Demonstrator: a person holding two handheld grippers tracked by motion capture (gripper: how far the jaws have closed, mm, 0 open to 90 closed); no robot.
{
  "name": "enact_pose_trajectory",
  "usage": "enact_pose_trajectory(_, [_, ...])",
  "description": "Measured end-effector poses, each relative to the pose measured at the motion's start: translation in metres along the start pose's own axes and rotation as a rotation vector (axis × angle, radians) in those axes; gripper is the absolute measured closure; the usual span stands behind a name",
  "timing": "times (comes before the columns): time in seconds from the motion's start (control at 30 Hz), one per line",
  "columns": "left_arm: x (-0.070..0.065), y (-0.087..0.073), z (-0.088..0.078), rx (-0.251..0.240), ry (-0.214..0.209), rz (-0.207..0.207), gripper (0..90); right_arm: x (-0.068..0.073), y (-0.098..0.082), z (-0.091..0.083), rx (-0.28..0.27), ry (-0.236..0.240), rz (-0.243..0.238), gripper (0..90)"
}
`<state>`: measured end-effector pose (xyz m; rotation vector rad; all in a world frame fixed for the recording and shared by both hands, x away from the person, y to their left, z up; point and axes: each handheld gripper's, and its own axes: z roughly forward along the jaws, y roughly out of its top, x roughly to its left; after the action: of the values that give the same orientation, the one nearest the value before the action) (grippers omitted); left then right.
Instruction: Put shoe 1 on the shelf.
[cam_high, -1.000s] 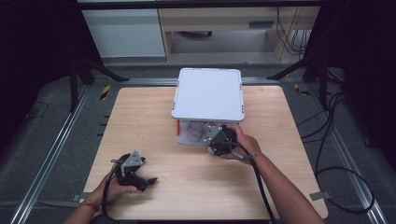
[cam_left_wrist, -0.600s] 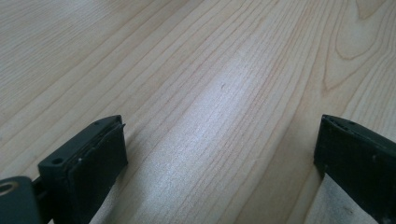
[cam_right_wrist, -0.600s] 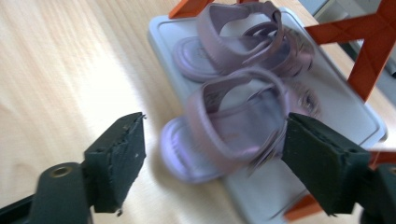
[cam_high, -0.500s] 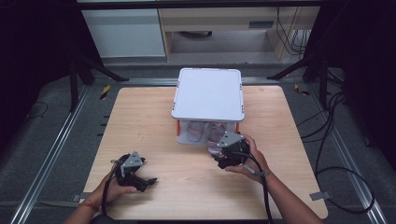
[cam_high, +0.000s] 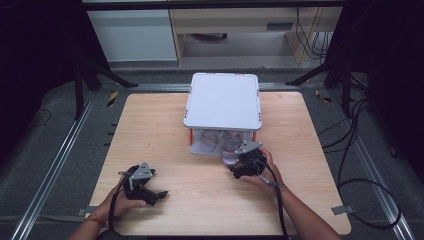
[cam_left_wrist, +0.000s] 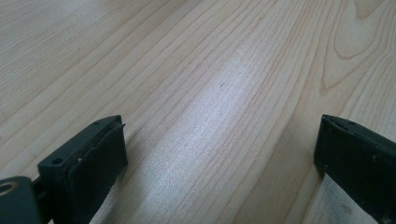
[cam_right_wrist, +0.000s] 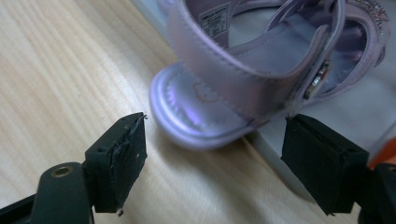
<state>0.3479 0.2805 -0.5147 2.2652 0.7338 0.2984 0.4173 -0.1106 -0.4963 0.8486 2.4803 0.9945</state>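
Dark studio surroundings are framing a pale wooden desk in the high view; a clear storage box with a white lid is sitting at the far middle, a lilac sandal is poking out from its near open side, heel toward the person. Right tongs are hovering just before that heel, apart from it; left tongs are resting low at the near left, well away from the box. Left gripper view: jaws are standing wide apart over bare wood grain, nothing between them. Right gripper view: jaws have just been opening and are standing apart, the sandal's rounded heel sitting just ahead of the gap, not yet between the pads; the sole is overhanging the box's base onto the desk. Step in hand, by judgement: approaching to draw the sandal out. Next move is calling for advancing until the heel lies between the pads, then closing firmly on the sole edge.
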Motion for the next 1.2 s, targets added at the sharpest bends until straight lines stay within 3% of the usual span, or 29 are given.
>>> enact_pose_trajectory(0.33, [0.001,0.001,0.001,0.001,-0.009,0.007,0.7,-0.011,0.008,0.015,0.004,0.043,0.024,19.0])
enact_pose_trajectory(0.47, [0.001,0.001,0.001,0.001,-0.01,0.007,0.7,-0.014,0.014,0.017,-0.002,0.055,-0.007,19.8])
enact_pose_trajectory(0.67, [0.001,0.001,0.001,0.001,-0.009,0.007,0.7,-0.021,0.019,0.024,-0.013,0.016,0.013,20.5])
enact_pose_trajectory(0.97, [0.001,0.001,0.001,0.001,-0.008,0.009,0.7,-0.03,0.022,0.035,-0.058,0.027,-0.006,20.5])
enact_pose_trajectory(1.2, [0.001,0.001,0.001,0.001,-0.009,0.007,0.7,-0.028,0.016,0.029,-0.074,0.01,0.059,17.8])
